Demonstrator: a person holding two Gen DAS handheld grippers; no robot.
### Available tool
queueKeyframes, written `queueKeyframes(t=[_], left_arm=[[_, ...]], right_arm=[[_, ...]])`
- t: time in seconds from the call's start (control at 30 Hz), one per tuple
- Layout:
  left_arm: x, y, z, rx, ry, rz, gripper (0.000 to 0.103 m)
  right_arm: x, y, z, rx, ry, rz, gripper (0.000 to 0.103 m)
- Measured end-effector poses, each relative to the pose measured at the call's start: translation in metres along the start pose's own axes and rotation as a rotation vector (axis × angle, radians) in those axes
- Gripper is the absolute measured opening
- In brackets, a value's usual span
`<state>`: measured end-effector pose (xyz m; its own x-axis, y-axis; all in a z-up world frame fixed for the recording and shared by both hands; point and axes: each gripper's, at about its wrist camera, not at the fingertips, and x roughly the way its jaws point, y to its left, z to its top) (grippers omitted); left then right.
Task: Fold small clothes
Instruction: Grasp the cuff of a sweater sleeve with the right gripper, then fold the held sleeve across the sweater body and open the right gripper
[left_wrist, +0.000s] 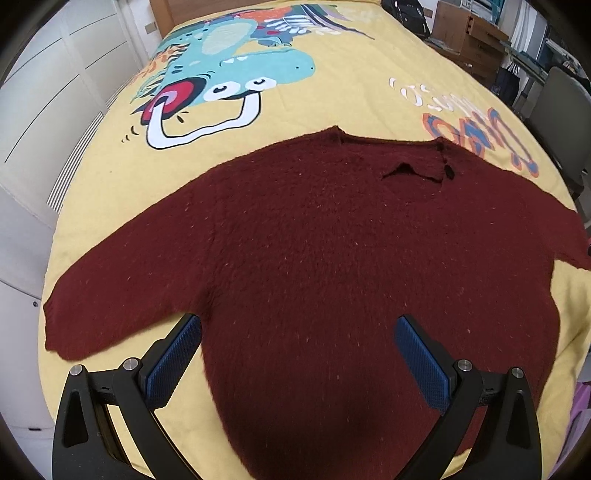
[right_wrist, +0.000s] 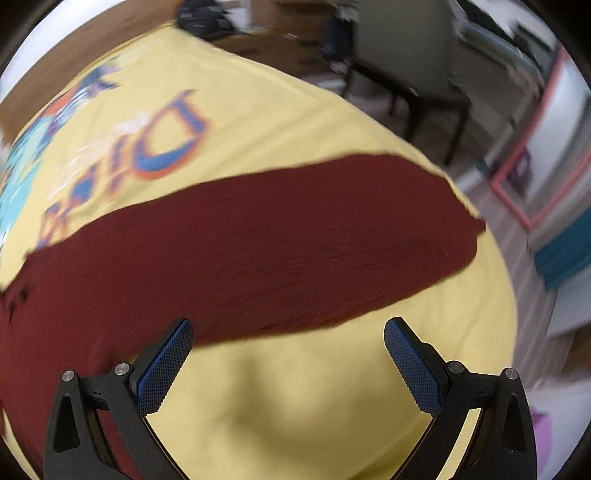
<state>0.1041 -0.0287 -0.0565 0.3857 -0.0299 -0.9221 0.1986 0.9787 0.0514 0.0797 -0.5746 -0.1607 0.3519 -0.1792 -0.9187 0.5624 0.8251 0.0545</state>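
A dark red fuzzy sweater (left_wrist: 314, 258) lies flat and spread out on a yellow printed bedspread (left_wrist: 332, 92), collar at the far side, sleeves out to both sides. My left gripper (left_wrist: 297, 328) is open and empty, hovering over the sweater's lower body. In the right wrist view, which is motion-blurred, the sweater's right sleeve (right_wrist: 277, 240) stretches across the bedspread (right_wrist: 295, 387). My right gripper (right_wrist: 288, 332) is open and empty, just below that sleeve near the underarm.
White cabinet doors (left_wrist: 48, 110) stand left of the bed. Boxes and a grey chair (left_wrist: 561, 107) are at the far right. The bed's right edge drops off to the floor by a dark chair (right_wrist: 406, 74) and a pink-framed mirror (right_wrist: 535, 166).
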Motion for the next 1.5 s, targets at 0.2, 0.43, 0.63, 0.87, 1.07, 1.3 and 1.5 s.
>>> queueKeyframes(t=[0.2,0.43,0.63,0.87,1.07,1.3,1.5], left_arm=[[0.025,-0.001,0.004,0.020,0.023,-0.009,0.102],[0.045,0.010,-0.003,0.025,0.047,0.040,0.102],[0.049,0.026,-0.009,-0.025,0.072,0.049,0.102],[0.049,0.035,-0.018,-0.046,0.081,0.048,0.102],[0.042,0.042,-0.020,-0.058,0.060,0.037,0.102],[0.032,0.048,-0.017,-0.063,0.033,-0.006,0.102],[0.024,0.055,-0.009,-0.054,-0.005,-0.009,0.102]], right_arm=[[0.039,-0.050,0.020,0.202,0.024,-0.067,0.103],[0.069,-0.085,0.041,0.339,0.064,-0.030,0.101],[0.070,-0.099,0.054,0.389,0.073,0.004,0.024],[0.013,-0.059,0.076,0.192,-0.035,0.026,0.014],[-0.062,0.018,0.080,-0.014,-0.159,0.118,0.014],[-0.132,0.141,0.066,-0.227,-0.243,0.247,0.014],[-0.153,0.242,0.051,-0.364,-0.228,0.373,0.014]])
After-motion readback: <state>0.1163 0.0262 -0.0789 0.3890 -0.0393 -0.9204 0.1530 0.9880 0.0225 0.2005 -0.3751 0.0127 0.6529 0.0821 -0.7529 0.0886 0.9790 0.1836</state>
